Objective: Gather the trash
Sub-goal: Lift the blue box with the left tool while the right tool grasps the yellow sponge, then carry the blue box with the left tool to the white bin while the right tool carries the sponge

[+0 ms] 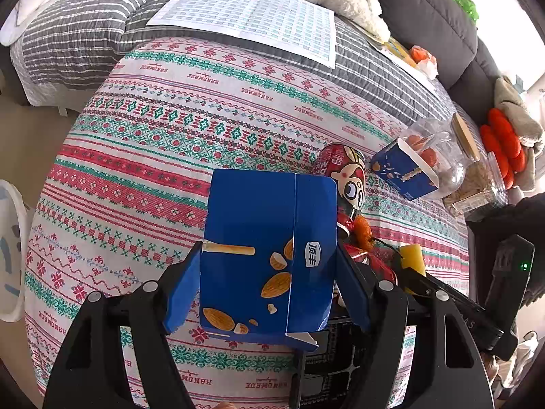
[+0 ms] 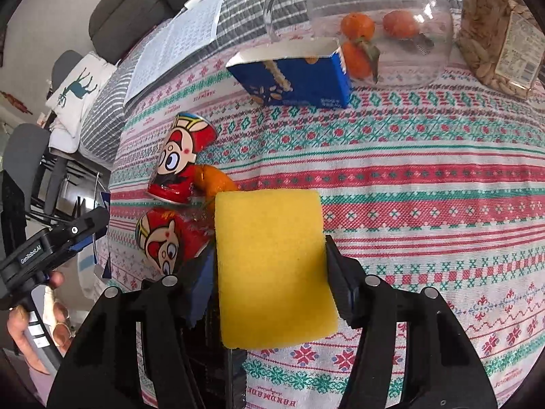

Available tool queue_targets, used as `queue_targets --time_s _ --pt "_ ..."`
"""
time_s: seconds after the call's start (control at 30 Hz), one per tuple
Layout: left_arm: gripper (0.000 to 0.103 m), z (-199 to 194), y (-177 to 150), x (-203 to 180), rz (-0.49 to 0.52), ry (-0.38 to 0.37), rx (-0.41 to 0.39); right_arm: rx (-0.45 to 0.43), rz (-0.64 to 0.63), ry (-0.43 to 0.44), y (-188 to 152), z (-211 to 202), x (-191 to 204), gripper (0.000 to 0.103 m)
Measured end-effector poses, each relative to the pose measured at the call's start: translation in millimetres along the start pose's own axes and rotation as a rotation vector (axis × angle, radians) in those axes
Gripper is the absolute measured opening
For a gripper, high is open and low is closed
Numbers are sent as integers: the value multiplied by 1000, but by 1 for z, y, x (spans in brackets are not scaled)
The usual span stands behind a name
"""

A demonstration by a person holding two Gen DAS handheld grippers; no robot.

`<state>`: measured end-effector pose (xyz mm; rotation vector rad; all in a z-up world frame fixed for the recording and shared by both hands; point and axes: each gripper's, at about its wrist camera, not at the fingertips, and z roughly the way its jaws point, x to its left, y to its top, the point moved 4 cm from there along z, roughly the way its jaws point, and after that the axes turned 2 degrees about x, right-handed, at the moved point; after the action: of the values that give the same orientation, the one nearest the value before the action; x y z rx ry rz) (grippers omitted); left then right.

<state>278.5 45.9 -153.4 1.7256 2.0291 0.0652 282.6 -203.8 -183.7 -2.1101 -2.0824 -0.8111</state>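
Observation:
My left gripper (image 1: 269,262) is shut on a blue snack box (image 1: 269,255) and holds it above the patterned tablecloth (image 1: 153,177). My right gripper (image 2: 269,259) is shut on a yellow sponge (image 2: 272,269) just right of two crushed red cartoon cans (image 2: 180,163) (image 2: 167,242) and an orange peel (image 2: 214,179). A second blue snack box (image 2: 299,78) lies open farther back, against a clear jar. The cans (image 1: 347,170), second box (image 1: 402,170) and sponge (image 1: 412,255) also show in the left wrist view.
A clear glass jar (image 2: 374,17) on its side holds tangerines (image 2: 357,25). A bag of seeds (image 2: 494,34) lies at the back right. A printed sheet (image 1: 252,13) lies on a grey striped blanket (image 1: 78,34). A grey sofa (image 1: 432,10) is behind.

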Motion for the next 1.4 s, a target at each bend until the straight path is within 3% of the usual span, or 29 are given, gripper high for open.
queue_targets --time_s 0.57,0.8,1.13,1.4 --pt "71 -30 0 4 13 27 -112 -265 -59 -109 8 -59 29 54" --pt "71 -54 -3 9 44 111 -242 -384 -74 -172 6 -67 46 54" --pt "71 -87 -11 3 138 315 -491 -591 -189 -312 -3 -82 100 54" --pt "71 -117 -16 10 143 382 -645 -672 -233 -336 -12 -86 132 54"
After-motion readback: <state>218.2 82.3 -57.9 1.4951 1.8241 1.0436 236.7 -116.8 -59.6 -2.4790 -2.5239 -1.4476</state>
